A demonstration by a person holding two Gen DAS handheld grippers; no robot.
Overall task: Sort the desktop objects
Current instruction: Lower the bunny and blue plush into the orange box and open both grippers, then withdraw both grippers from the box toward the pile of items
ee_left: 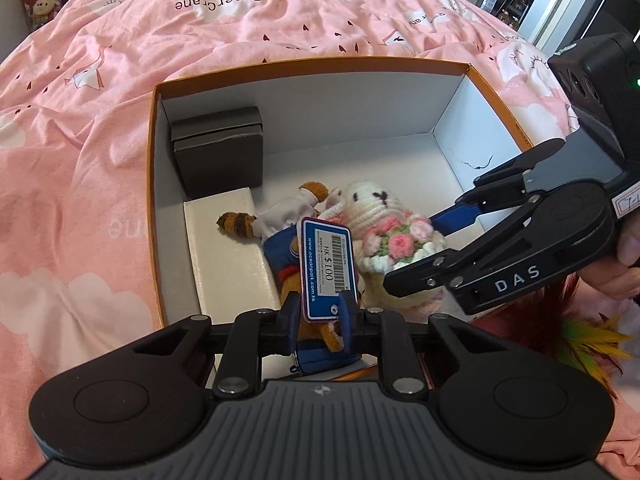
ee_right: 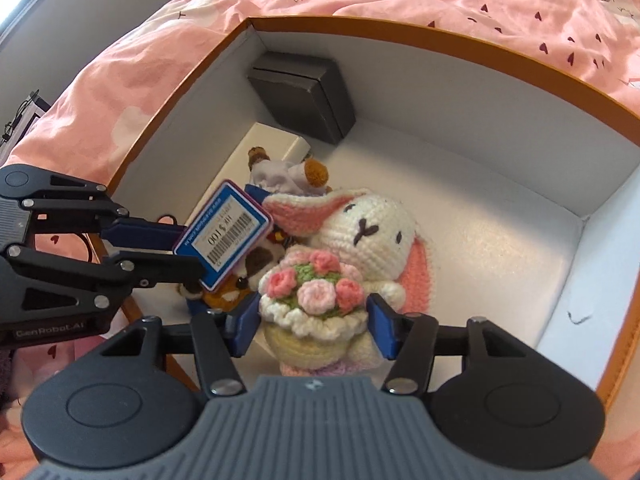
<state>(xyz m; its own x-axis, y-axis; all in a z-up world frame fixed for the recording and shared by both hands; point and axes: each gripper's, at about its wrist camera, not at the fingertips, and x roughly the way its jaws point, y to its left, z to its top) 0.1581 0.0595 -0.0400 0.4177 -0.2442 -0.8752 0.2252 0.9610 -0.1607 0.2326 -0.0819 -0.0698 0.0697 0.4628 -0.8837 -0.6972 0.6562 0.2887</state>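
A: Crochet rabbit (ee_right: 372,240) — where does it sit?

B: Low centre of the right wrist view, inside the orange-rimmed box (ee_right: 440,36) with white walls. The right gripper (ee_right: 314,326) has its fingers spread on either side of the rabbit's bouquet basket; the blue pads (ee_right: 382,326) sit just beside the yarn, and I cannot tell whether they touch it.

A: And the other claw?

B: The left gripper (ee_left: 318,316) is clamped on a blue price tag (ee_left: 326,268) that reads HK$100. In the left wrist view the tag stands up at centre, above a brown plush toy in blue clothes (ee_left: 280,236) lying against the rabbit (ee_left: 380,216).

A: What crowds the edges?

B: A dark grey case (ee_left: 218,148) leans in the box's upper-left corner in the left wrist view, and a flat white box (ee_left: 228,248) lies along the left wall below it. The plush overlaps that white box's right edge.

A: Any open room?

B: The white floor (ee_right: 500,216) to the right of the rabbit in the right wrist view is bare up to the right wall. A pink patterned bedspread (ee_left: 200,32) surrounds the box on all visible sides. Coloured feathers (ee_left: 580,336) show at the lower right of the left wrist view, outside the rim.
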